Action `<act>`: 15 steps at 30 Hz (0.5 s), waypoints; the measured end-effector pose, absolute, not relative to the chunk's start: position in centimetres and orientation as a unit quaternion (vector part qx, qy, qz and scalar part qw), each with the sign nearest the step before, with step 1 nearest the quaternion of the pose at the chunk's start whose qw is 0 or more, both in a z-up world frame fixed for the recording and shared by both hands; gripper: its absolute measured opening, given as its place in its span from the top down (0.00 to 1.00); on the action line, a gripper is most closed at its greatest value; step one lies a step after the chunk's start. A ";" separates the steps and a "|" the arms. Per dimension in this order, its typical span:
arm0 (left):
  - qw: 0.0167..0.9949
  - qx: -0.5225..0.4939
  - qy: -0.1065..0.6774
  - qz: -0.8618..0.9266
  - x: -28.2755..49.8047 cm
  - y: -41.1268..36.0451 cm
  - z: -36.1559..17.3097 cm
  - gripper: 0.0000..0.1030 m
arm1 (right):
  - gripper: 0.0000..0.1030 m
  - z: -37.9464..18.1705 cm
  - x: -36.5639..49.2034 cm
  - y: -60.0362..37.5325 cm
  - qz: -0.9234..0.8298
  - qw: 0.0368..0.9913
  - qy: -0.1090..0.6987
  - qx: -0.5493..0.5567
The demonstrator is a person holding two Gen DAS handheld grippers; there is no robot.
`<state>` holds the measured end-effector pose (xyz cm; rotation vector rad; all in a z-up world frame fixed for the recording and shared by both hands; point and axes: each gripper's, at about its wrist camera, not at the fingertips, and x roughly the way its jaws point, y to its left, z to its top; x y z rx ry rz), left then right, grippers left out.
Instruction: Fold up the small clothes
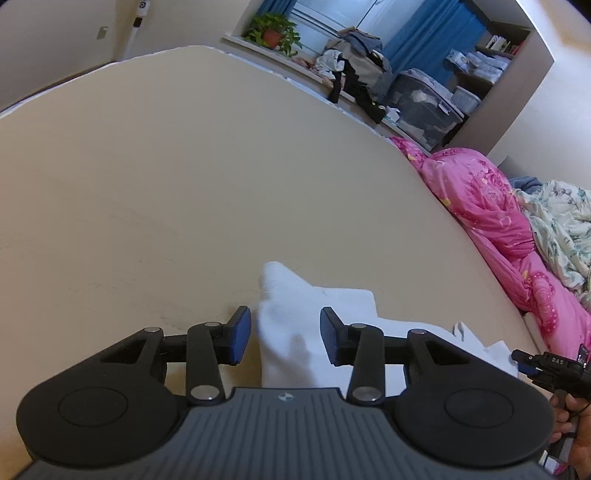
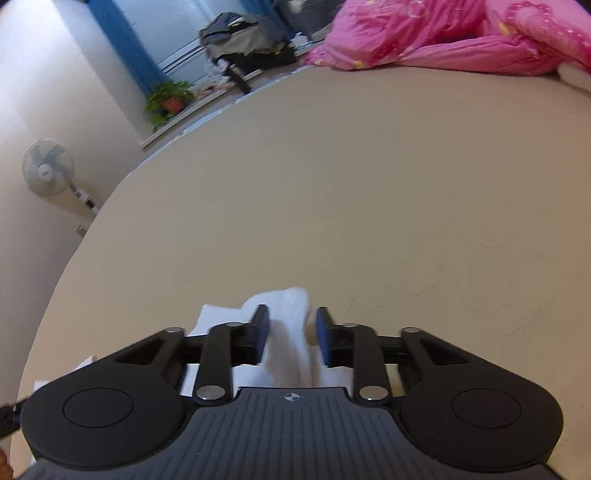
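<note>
A small white garment, sock-like (image 1: 295, 317), lies on the beige bed sheet (image 1: 184, 184). My left gripper (image 1: 285, 339) is open, its blue-padded jaws standing on either side of a raised fold of the white cloth. In the right wrist view the same white cloth (image 2: 288, 339) runs between the jaws of my right gripper (image 2: 291, 334), which is open with a narrower gap and straddles a ridge of cloth. The right gripper's tip also shows at the right edge of the left wrist view (image 1: 546, 365), close beside the cloth.
A pink quilt (image 1: 491, 229) and a floral blanket (image 1: 561, 229) are heaped on the right of the bed. A windowsill holds a potted plant (image 1: 273, 33), piled clothes (image 1: 354, 66) and plastic bins (image 1: 424, 107). A standing fan (image 2: 48, 171) is by the wall.
</note>
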<state>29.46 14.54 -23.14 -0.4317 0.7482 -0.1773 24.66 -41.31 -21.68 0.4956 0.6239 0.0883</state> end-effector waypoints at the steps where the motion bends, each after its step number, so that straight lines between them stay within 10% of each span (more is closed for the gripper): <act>1: 0.906 -0.204 0.362 -0.084 29.7 14.2 -23.4 0.57 | 0.69 -21.8 24.7 -41.0 0.046 0.921 0.306 0.236; 3: 0.907 -0.192 0.366 -0.079 30.1 13.7 -23.8 0.66 | 0.69 -22.0 25.0 -40.4 0.048 0.923 0.310 0.224; 5: 0.916 -0.169 0.357 -0.077 30.2 13.1 -23.8 0.96 | 0.91 -21.5 25.0 -39.5 0.049 0.933 0.299 0.196; 12: 0.960 -0.099 0.263 -0.016 29.6 11.7 -21.7 0.89 | 0.93 -18.3 24.7 -38.3 0.031 0.966 0.191 0.170; 15: 0.942 -0.095 0.323 0.006 30.5 11.6 -23.4 0.68 | 0.58 -20.7 26.9 -37.9 -0.006 0.946 0.280 0.163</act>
